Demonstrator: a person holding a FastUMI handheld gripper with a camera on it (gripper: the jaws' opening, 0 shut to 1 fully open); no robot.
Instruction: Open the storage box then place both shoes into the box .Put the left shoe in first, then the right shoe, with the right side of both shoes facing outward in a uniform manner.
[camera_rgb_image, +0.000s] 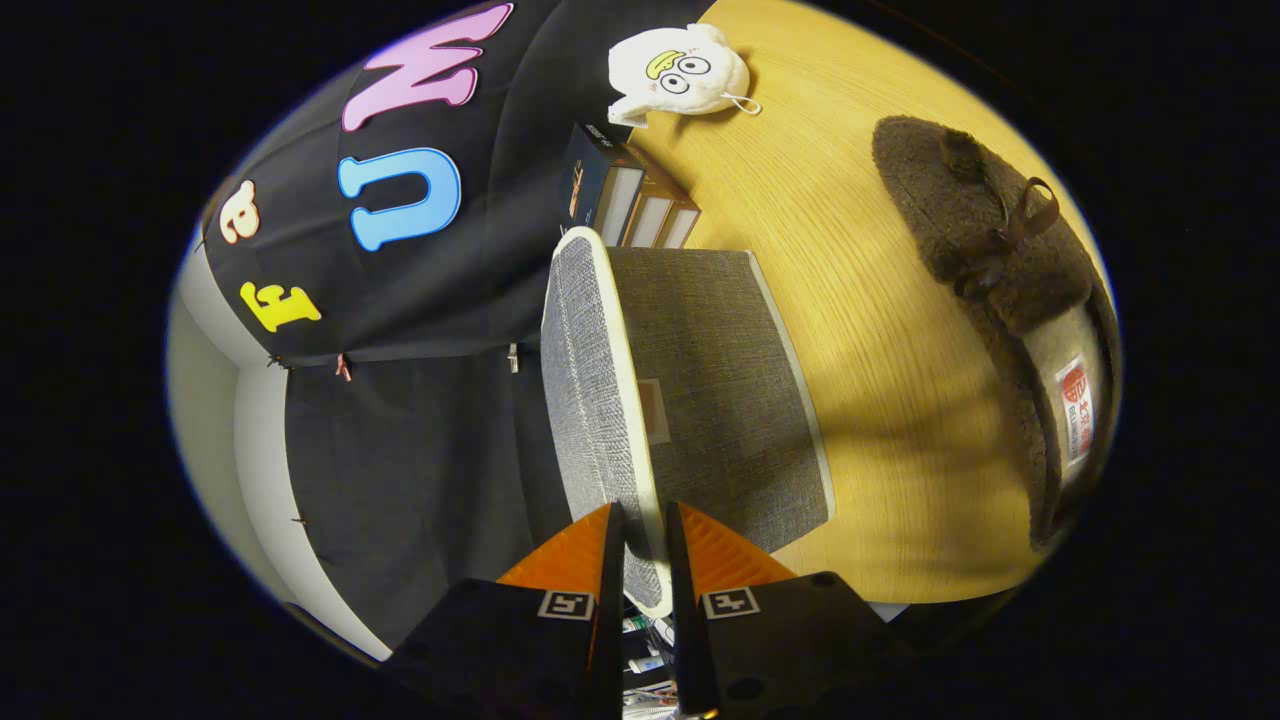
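The storage box and its lid look like coarse woven cloth, matt. The shoe is fuzzy, rough fleece. The surface shows smooth wood grain. The plush toy is soft fabric.

We can read very little here. The brown fuzzy shoe carries an insole label with a red round mark and red print, too small for us to make out. The dark box beside the books has orange lettering on its side that we cannot read. Each tool finger bears a square black-and-white marker, a pattern rather than text.
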